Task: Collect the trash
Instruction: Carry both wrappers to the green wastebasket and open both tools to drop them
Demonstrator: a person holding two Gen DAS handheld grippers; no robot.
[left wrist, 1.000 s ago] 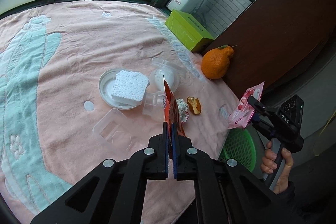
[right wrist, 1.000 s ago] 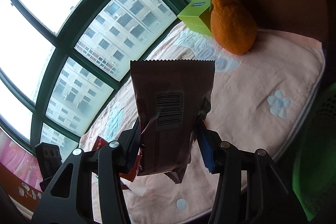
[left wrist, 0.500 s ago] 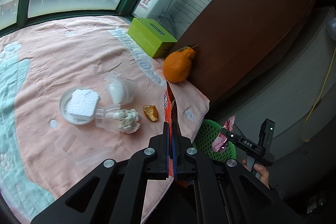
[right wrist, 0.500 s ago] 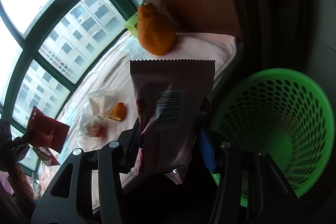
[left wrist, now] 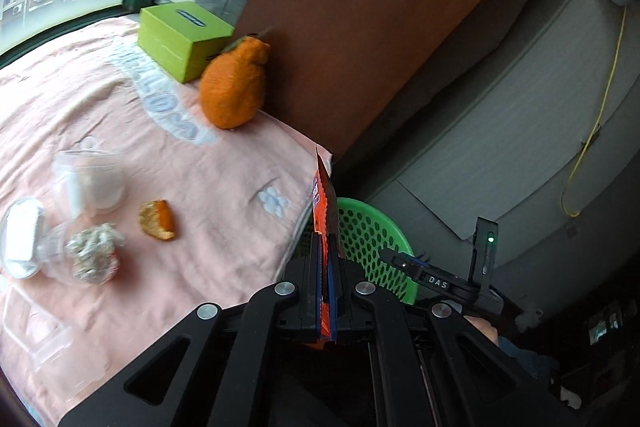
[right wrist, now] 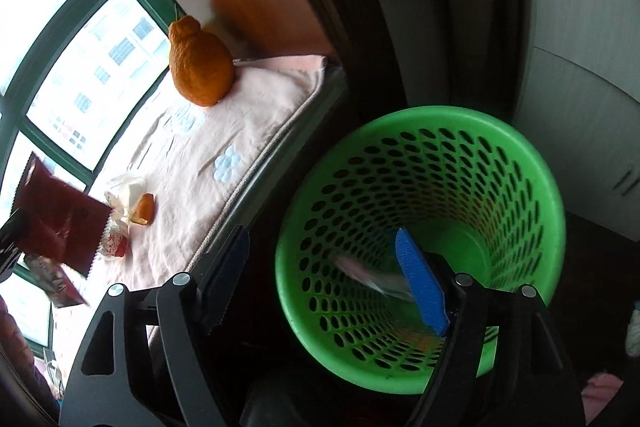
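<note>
Left wrist view: the left gripper (left wrist: 325,259) pinches a red wrapper (left wrist: 322,203) edge-on, poised beside the green basket (left wrist: 372,247) at the blanket's (left wrist: 192,163) edge. Let go from here, the wrapper would likely land on the floor or blanket.

Right wrist view: the right gripper (right wrist: 324,279) has its fingers spread wide over the basket, where a blurred pink wrapper (right wrist: 360,273) is falling. Peel (right wrist: 145,209) and crumpled scraps (right wrist: 114,245) remain on the blanket.
</note>
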